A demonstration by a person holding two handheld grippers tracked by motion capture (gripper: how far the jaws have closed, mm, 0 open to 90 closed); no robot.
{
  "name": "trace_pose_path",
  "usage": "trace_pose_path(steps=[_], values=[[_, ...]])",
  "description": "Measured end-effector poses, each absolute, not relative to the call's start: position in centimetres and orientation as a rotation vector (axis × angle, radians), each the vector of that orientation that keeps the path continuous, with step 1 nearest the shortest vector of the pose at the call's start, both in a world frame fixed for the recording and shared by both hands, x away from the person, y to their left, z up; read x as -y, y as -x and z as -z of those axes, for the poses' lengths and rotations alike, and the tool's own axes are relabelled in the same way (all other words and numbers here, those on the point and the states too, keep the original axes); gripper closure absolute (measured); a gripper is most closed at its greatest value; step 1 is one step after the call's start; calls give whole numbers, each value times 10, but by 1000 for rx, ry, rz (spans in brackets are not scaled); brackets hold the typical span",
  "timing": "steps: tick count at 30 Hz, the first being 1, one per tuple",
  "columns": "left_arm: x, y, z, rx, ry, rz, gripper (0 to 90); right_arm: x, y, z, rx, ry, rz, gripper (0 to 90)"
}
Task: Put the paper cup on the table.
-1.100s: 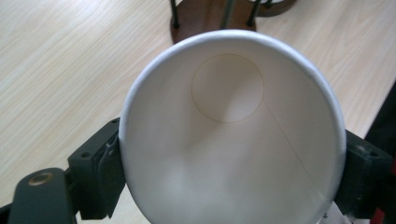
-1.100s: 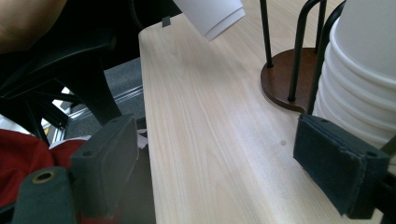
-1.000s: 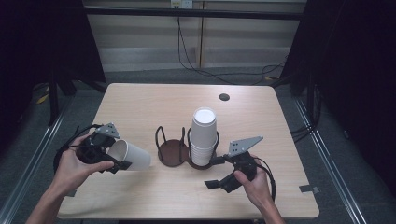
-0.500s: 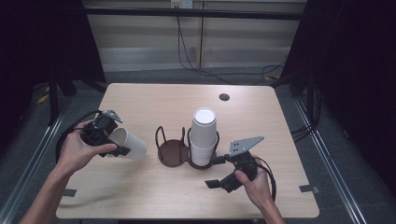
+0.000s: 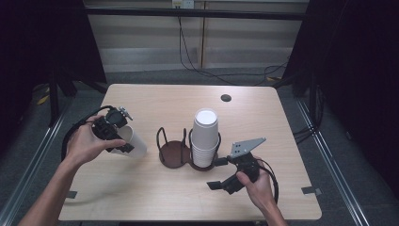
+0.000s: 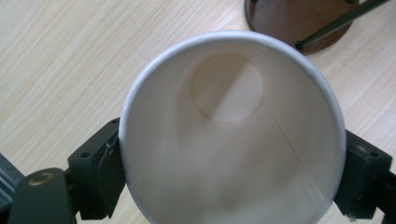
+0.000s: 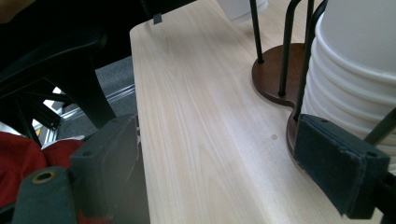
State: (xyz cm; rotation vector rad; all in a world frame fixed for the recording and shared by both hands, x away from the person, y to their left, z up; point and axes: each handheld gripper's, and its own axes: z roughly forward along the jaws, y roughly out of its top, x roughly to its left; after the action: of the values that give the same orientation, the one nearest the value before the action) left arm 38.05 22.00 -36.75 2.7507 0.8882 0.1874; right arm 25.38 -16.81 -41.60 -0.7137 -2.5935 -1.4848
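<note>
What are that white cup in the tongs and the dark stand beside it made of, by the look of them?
The white cup looks like paper: matt white walls, a rolled rim, a side seam and a glued-in round bottom. The stand seems to have a dark brown base, perhaps stained wood or a smooth board, with thin black rods, probably metal wire. The table shows a pale wood grain, possibly laminate.

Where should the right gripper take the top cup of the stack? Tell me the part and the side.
Probably the side wall just below the upturned base of the top cup, from the near right. It stands clear above the holder's wires, and the right gripper waits open on that side.
</note>
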Motion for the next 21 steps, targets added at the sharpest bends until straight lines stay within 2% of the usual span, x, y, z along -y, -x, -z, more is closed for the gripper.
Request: trace_pose_path(steps=[15,21], values=[[-199,-395,373,-893,-2847,-211,134,167,-254,417,2597,715,1473,142],[-194,-398,380,-883,-2885,-173,130,170,-254,416,2597,729,1484,141]])
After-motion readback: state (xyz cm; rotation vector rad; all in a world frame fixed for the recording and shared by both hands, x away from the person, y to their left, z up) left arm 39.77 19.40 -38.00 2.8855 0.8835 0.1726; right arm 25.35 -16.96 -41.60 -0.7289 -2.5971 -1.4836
